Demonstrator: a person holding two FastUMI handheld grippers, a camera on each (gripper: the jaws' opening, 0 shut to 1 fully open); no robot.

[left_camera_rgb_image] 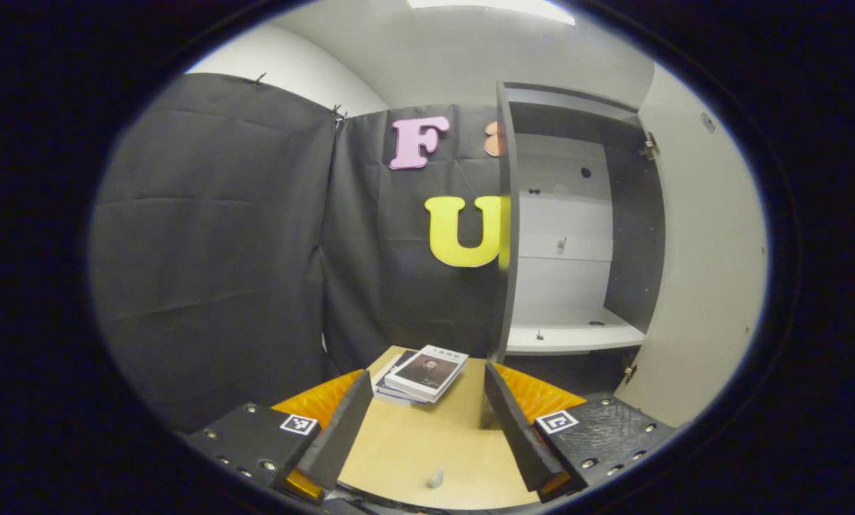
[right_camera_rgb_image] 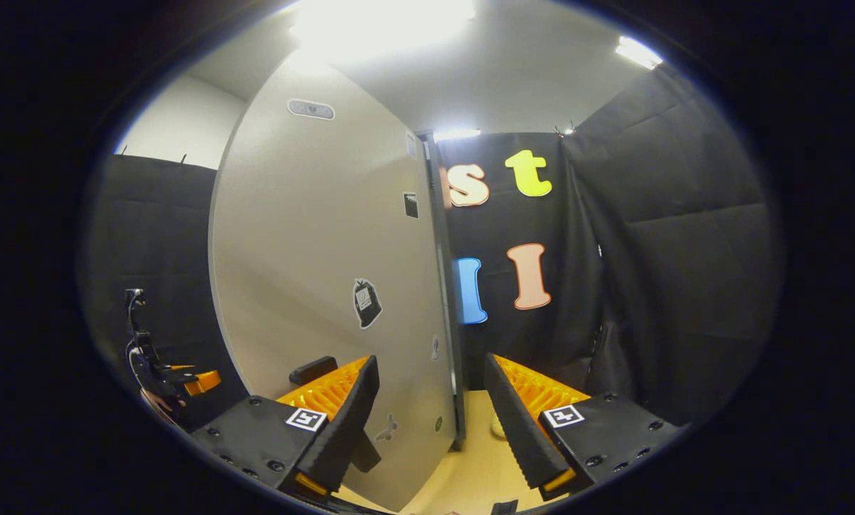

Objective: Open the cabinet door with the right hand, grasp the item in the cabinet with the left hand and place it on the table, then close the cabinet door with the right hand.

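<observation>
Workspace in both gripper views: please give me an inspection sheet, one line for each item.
Surface: light wooden table, mostly bare.
Job's things: books stacked on the table, left of the cabinet; cabinet door open; shelves look empty except for small fittings.
Clutter: one small pale object on the table near the left tool; what it is cannot be told.
Grippers: left tool open, holding nothing; right tool open, its fingers either side of the door's edge.
Cables: nothing seen.
Surroundings: black cloth wall, white ceiling with lights.
</observation>
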